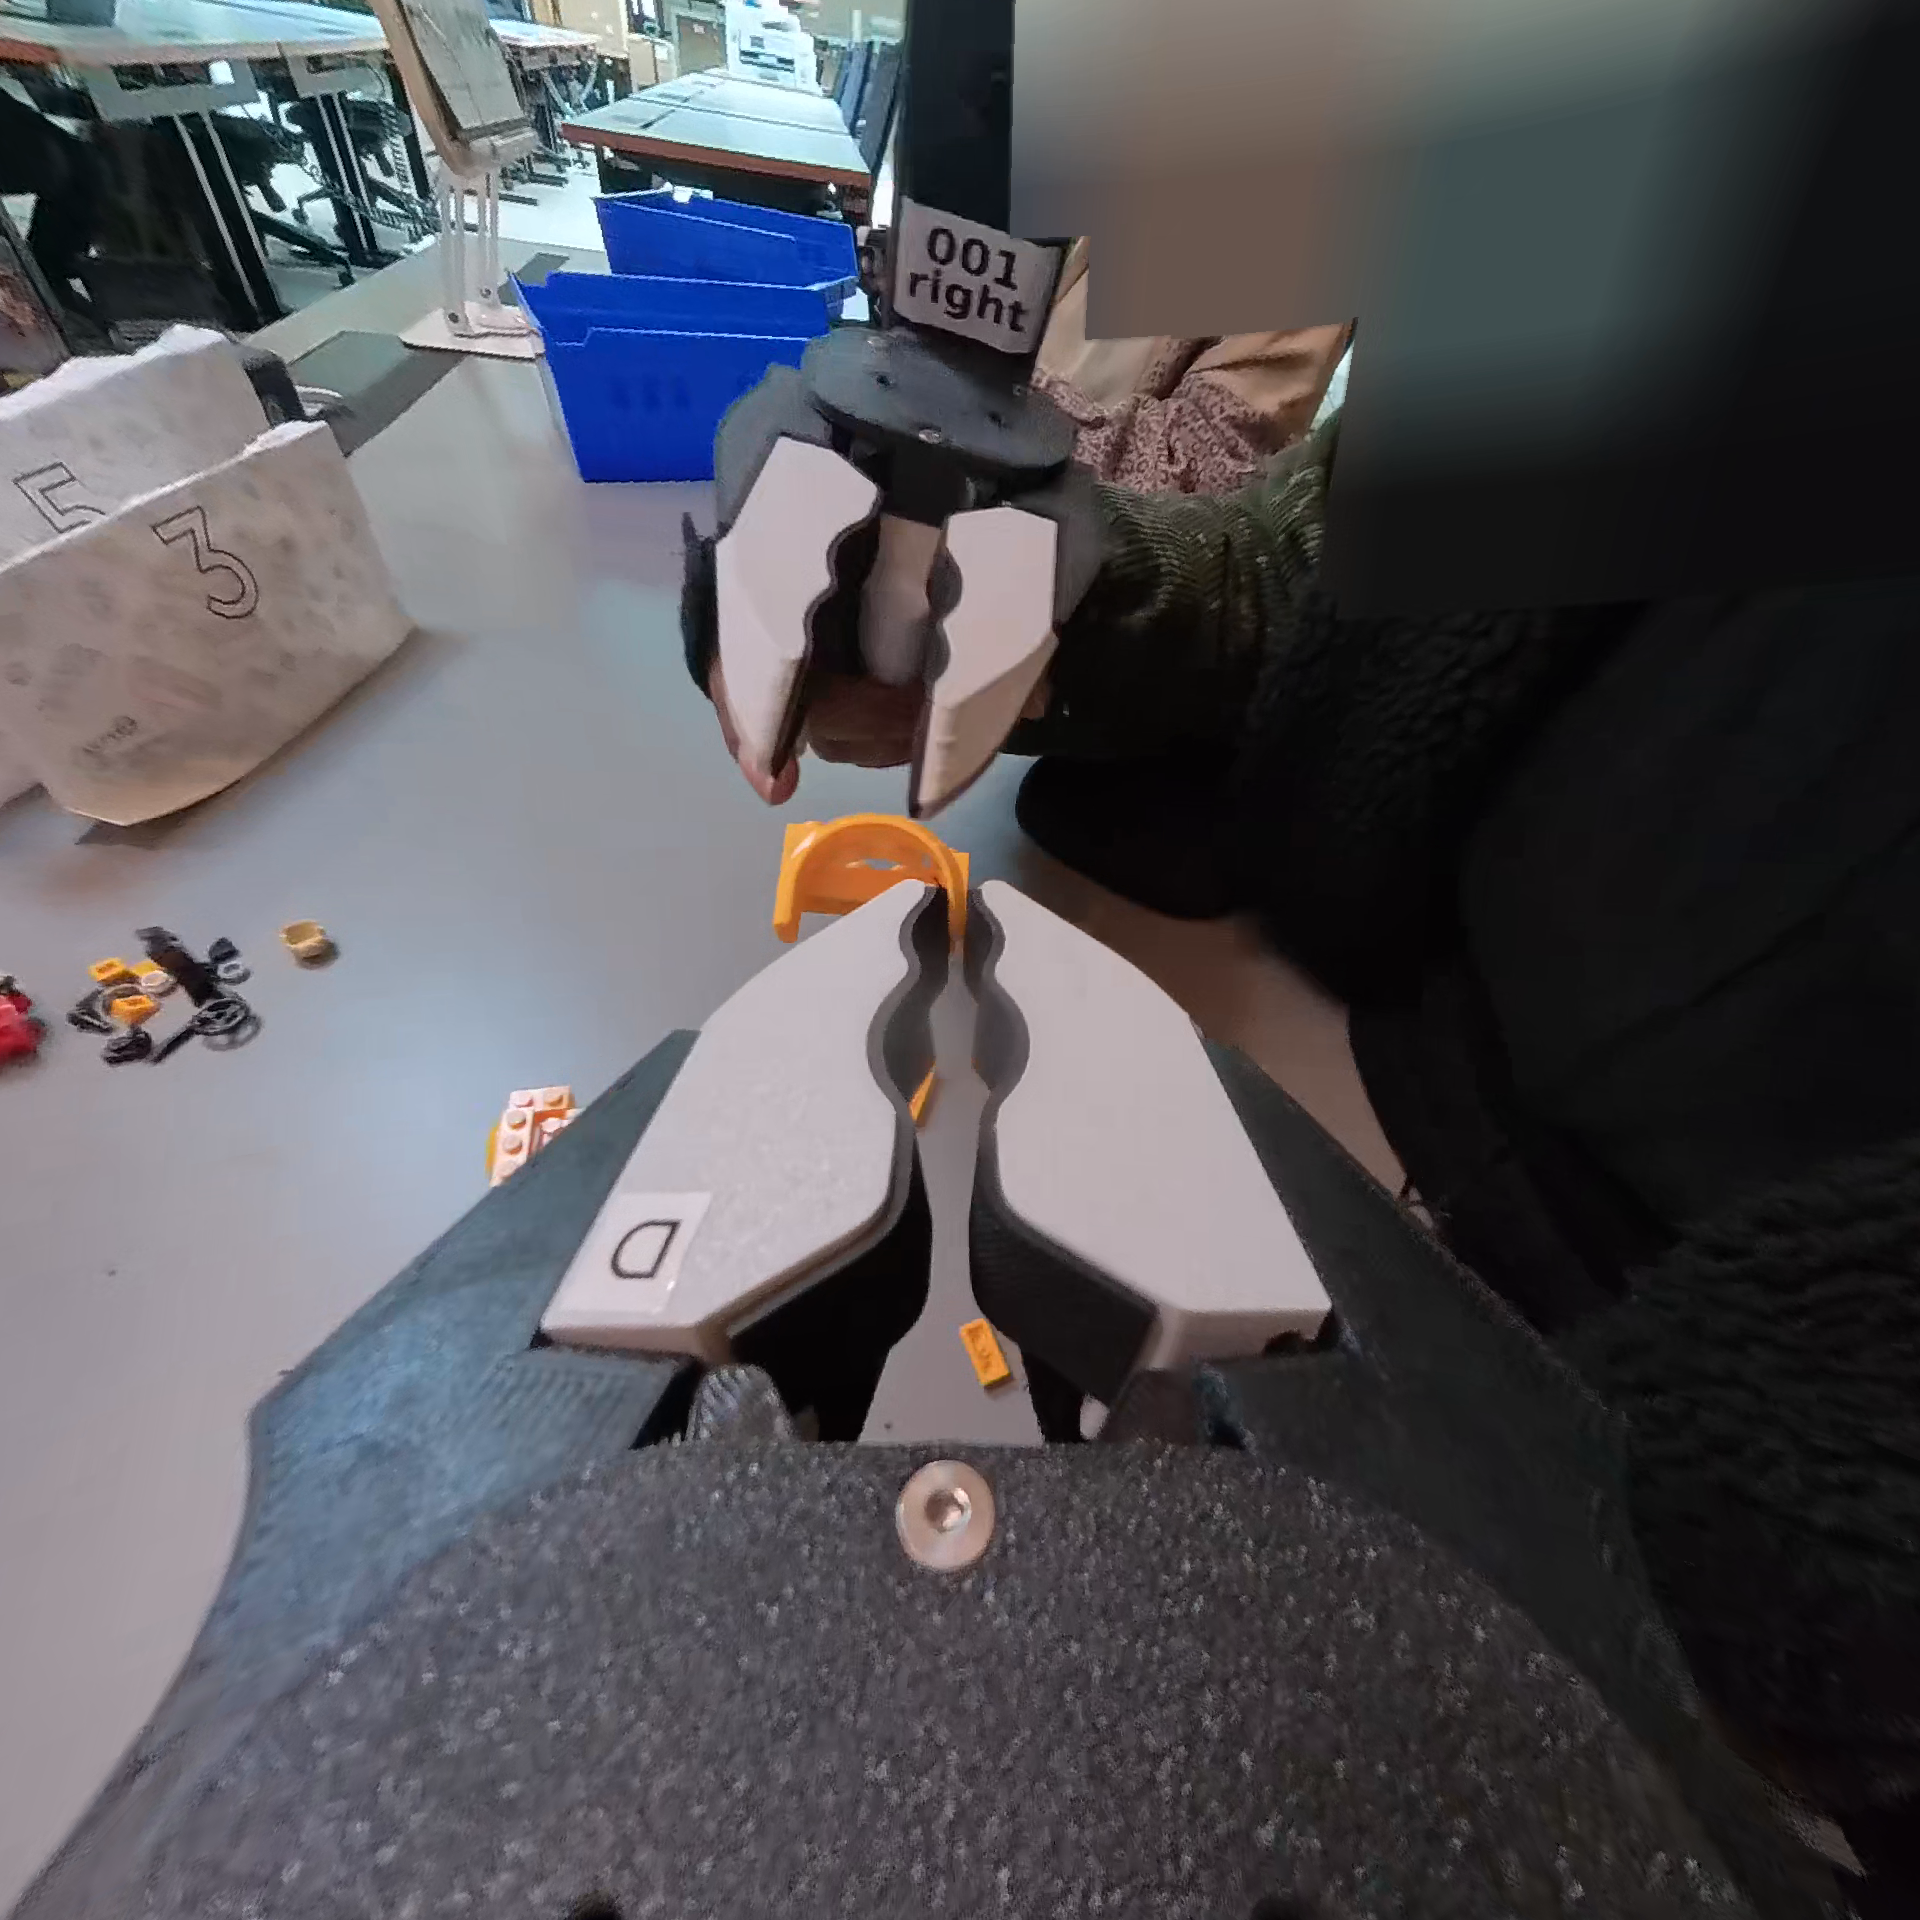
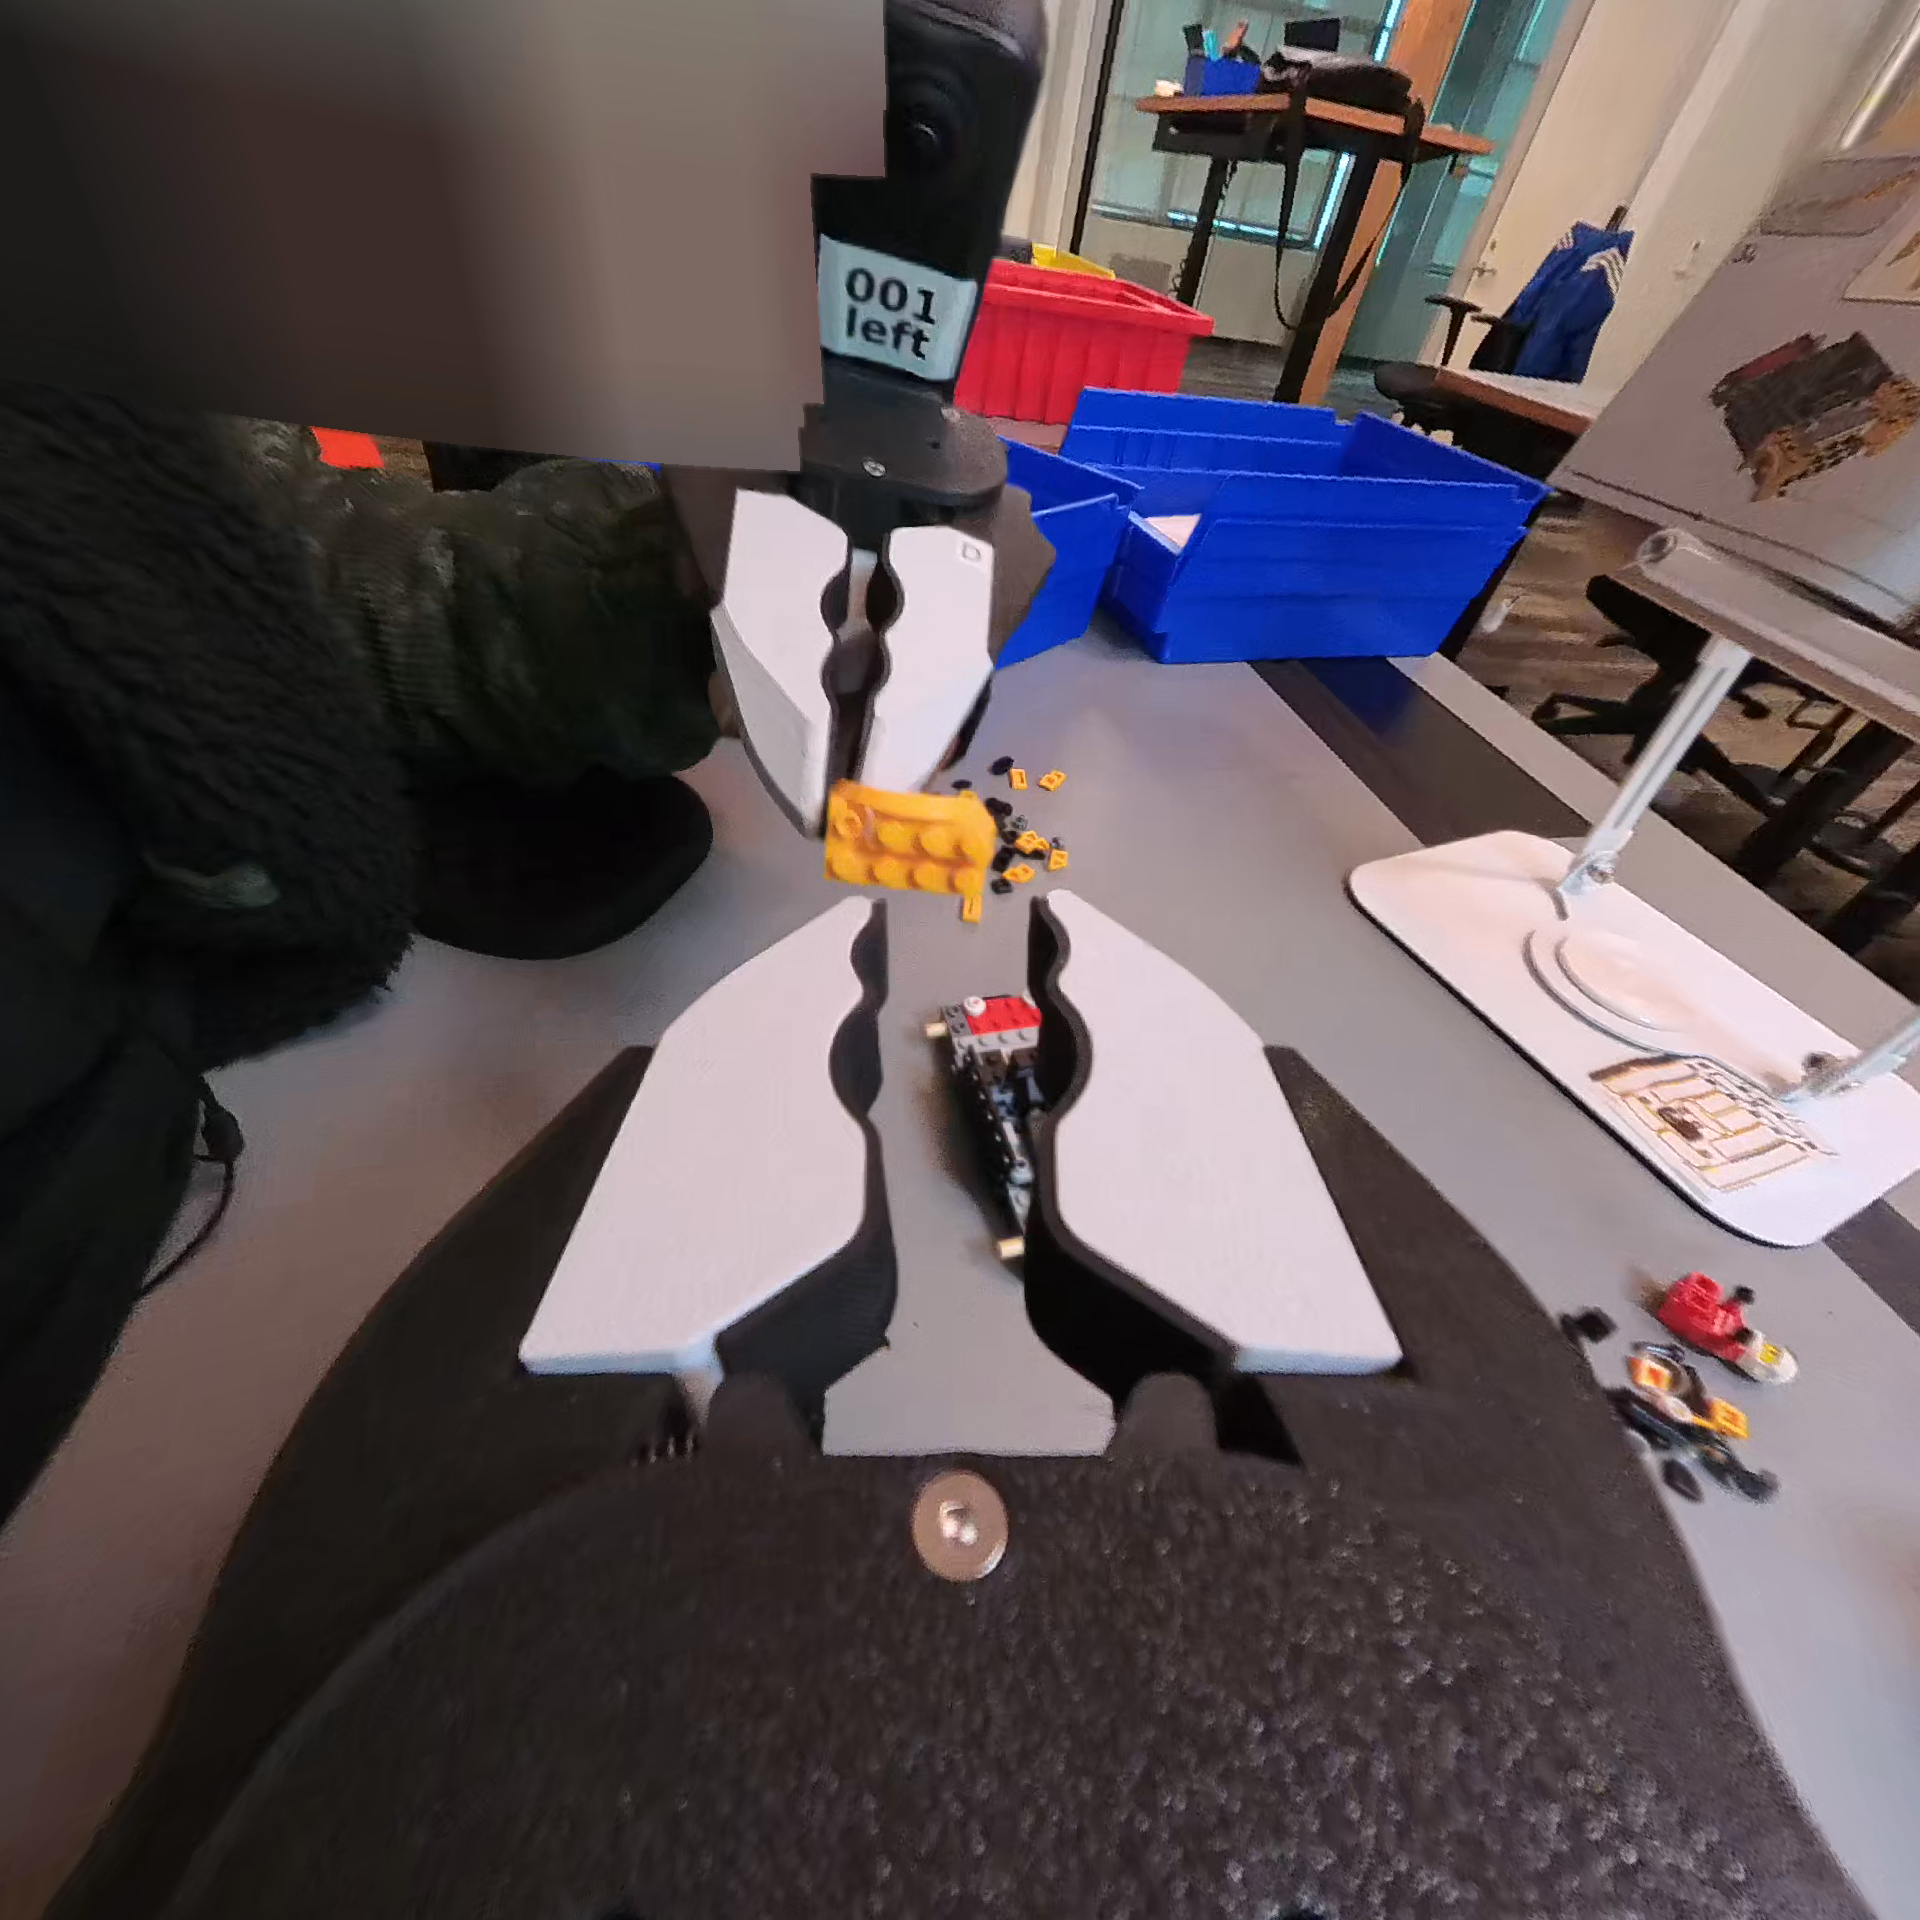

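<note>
An orange brick piece (image 2: 906, 852) is being held clenched above the grey table (image 2: 1247, 831) by the left gripper (image 1: 948, 902), while the right gripper (image 2: 956, 914) is being kept released just beside it, over a small dark model (image 2: 992, 1091).

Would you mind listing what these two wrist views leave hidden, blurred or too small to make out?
- Left wrist view: the left gripper covers the lower part of the orange arched piece it pinches.
- Right wrist view: the right finger hides one side of the small grey and red model on the table.
- Right wrist view: the scattered small orange and black pieces are too small to identify.
- Both views: blurred patches cover the person.
</note>
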Available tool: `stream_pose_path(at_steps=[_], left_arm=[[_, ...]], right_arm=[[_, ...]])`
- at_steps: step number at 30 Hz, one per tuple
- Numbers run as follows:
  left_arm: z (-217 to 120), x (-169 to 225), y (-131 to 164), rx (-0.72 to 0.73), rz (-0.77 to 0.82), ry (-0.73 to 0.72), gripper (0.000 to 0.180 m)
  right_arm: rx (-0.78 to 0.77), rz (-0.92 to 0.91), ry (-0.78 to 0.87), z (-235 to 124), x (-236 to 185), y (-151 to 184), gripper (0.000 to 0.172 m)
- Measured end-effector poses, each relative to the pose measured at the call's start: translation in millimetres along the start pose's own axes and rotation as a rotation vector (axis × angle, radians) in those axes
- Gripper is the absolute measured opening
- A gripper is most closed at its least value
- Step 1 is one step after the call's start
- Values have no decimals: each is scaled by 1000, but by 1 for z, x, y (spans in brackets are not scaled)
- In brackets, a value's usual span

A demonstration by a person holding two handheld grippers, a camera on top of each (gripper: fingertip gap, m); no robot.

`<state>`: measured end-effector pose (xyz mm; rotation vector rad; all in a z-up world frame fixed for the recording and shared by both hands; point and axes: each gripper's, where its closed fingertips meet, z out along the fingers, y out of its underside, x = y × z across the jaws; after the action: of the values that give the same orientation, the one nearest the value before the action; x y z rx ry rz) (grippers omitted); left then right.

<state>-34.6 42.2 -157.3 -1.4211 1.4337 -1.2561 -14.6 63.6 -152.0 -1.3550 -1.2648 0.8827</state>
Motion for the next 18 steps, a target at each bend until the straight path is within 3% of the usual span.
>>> stream_pose_path(at_steps=[12, 18], left_arm=[[10, 3, -4, 22, -65, 18, 3], [11, 6, 0, 15, -245, 106, 3]], right_arm=[[-25, -31, 12, 5, -10, -2, 19], [-53, -200, 76, 5, -9, 0, 25]])
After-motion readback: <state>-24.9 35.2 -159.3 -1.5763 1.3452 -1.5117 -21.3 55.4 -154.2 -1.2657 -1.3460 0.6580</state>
